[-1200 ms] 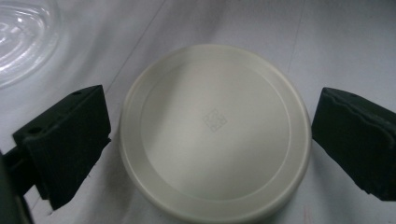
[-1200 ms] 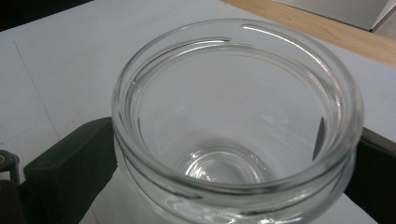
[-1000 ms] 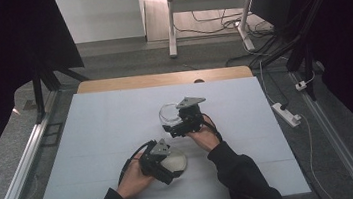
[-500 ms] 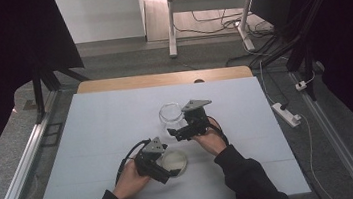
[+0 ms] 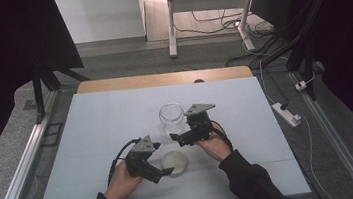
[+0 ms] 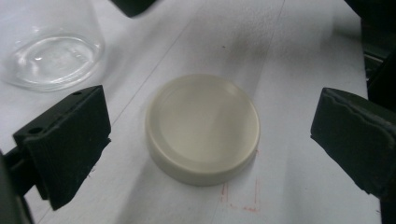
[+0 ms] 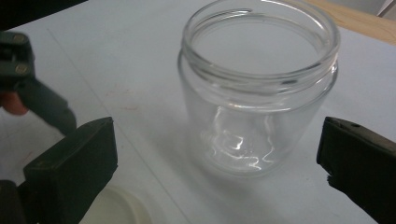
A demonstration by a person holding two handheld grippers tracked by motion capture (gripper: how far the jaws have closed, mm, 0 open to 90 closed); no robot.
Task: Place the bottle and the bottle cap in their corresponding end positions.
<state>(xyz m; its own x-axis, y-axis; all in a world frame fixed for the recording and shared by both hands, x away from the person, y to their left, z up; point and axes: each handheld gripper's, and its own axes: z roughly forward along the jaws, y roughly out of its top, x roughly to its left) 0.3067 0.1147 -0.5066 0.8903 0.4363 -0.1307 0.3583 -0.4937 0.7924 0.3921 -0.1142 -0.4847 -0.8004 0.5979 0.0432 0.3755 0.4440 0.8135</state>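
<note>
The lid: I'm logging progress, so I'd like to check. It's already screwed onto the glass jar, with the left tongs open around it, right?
Not quite. The lid isn't on the jar; it lies flat on the table beside it, and the jar's mouth is open. The left gripper view shows this, with the left tongs open on either side of the lid.
</note>
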